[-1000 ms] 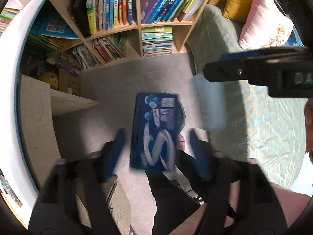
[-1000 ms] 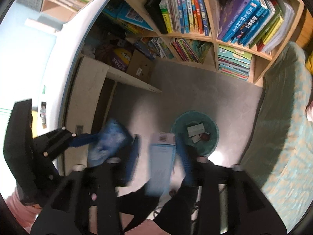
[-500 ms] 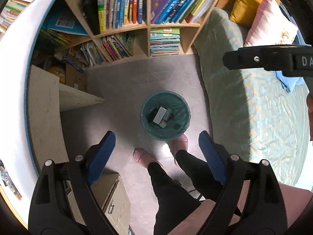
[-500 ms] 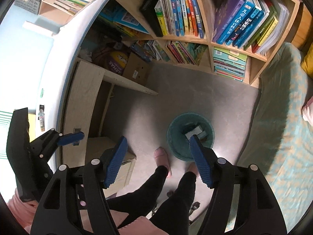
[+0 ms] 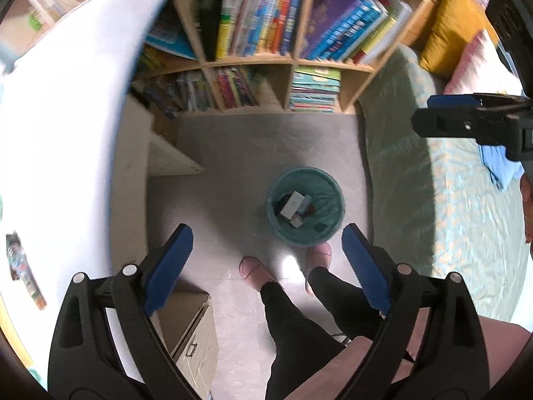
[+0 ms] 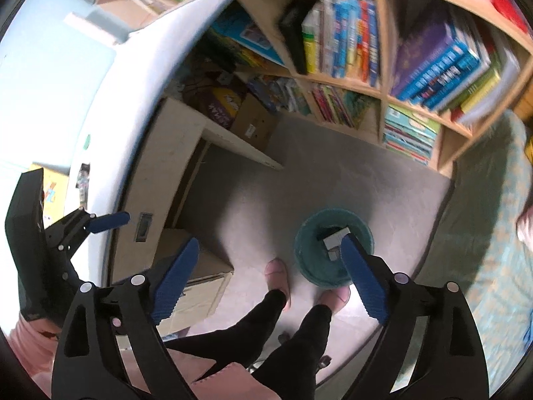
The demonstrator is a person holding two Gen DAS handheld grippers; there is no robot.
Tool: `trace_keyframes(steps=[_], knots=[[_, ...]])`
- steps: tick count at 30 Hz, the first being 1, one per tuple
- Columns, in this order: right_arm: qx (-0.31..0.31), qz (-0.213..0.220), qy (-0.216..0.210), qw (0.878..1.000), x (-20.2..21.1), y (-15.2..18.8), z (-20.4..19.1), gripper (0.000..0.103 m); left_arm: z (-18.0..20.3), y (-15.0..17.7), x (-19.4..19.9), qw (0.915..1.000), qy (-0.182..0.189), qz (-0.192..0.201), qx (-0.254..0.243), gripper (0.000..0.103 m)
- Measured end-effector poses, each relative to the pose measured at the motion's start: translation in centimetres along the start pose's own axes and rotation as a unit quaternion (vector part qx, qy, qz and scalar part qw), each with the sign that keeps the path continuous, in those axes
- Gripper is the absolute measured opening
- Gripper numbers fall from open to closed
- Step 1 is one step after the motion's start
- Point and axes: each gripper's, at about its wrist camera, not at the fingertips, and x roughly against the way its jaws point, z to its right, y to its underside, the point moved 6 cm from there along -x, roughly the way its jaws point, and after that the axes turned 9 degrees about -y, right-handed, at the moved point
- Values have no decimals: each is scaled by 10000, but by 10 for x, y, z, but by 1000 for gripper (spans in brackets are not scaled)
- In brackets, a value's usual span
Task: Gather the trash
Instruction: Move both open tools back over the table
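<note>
Both the left gripper [image 5: 266, 266] and right gripper [image 6: 269, 280], jaws just opened wide and empty, hang above the round teal wastebasket [image 5: 304, 206] holding the dropped small boxes [image 5: 293, 205], so the next move is probably fetching more trash.

Left gripper [image 5: 266, 260] and right gripper [image 6: 269, 273] point downward, jaws just opened wide, nothing between them.

Both boxes [image 5: 293, 204] now in bin [image 5: 304, 206]

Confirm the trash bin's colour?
Teal green trash bin; the left wrist view shows it best, unobstructed.
</note>
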Motion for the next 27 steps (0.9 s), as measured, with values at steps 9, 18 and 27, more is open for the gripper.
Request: trace_keyframes(steps=[9, 18, 27], knots=[[1389, -332, -167, 9896, -29, -28, -82, 88, -91, 34, 22, 9918, -468, 49, 1185, 92], [2490, -679, -518, 9647, -72, -56, -175, 88, -182, 85, 35, 9687, -889, -23, 2317, 92], [3205, -982, -739, 9393, -116, -73, -251, 88, -274, 142, 37, 9397, -1163, -141, 3213, 92]])
